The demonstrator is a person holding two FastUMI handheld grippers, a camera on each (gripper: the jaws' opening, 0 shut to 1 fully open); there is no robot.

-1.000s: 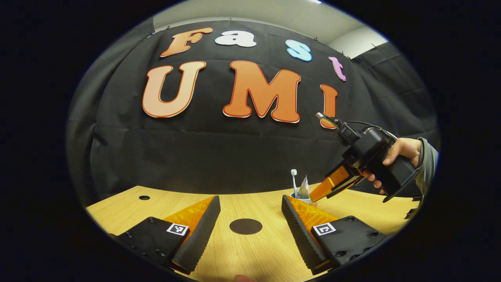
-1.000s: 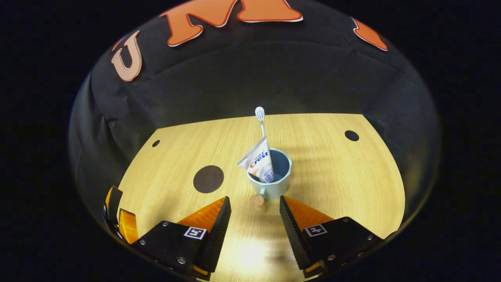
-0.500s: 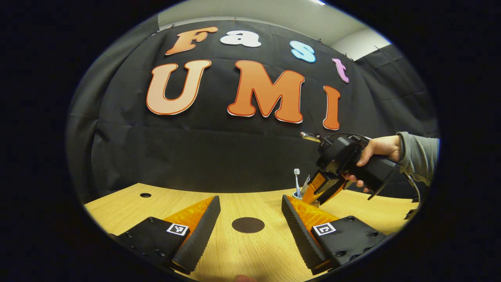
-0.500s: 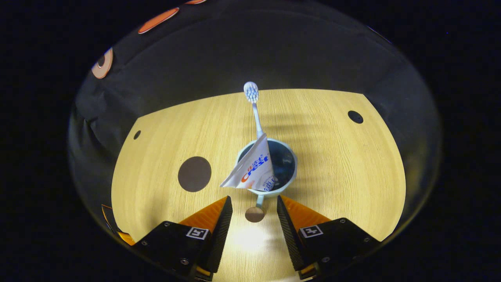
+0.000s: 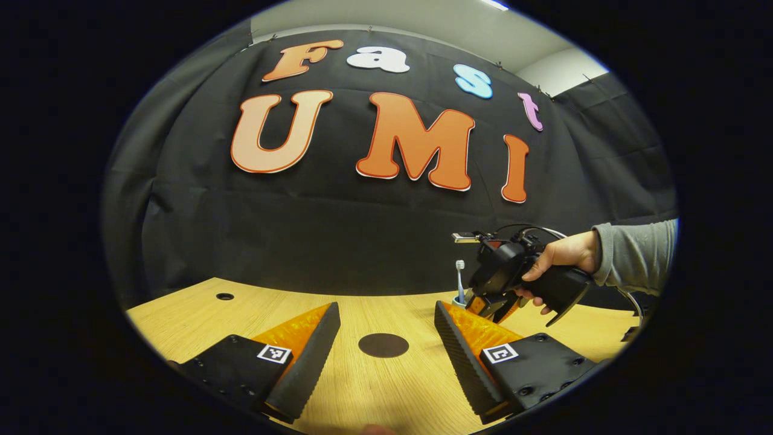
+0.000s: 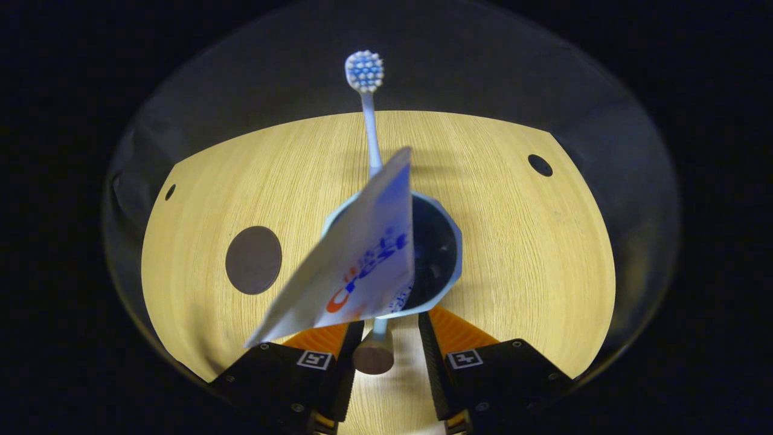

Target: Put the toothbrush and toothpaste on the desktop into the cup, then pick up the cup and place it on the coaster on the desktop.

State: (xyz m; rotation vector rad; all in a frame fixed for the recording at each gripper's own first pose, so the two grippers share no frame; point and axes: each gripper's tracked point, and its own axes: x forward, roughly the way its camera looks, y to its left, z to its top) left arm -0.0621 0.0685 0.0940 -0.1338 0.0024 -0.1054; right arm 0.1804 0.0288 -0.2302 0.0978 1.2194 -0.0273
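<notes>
Toothbrush (image 6: 365,72) and paste (image 6: 356,266) are stood in the cup (image 6: 450,266); its handle (image 6: 374,353) is straddled by the narrowed right gripper (image 6: 386,356), not yet clamped, for lifting to the coaster (image 6: 253,260).

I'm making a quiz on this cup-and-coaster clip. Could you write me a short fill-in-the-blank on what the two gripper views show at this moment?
1. The toothbrush and toothpaste both stand in the ____.
2. The right gripper has the cup's ____ between its fingers.
3. The round dark coaster has ____ on it.
4. The left gripper, jaws wide apart, holds ____.

Missing words: cup; handle; nothing; nothing
</notes>
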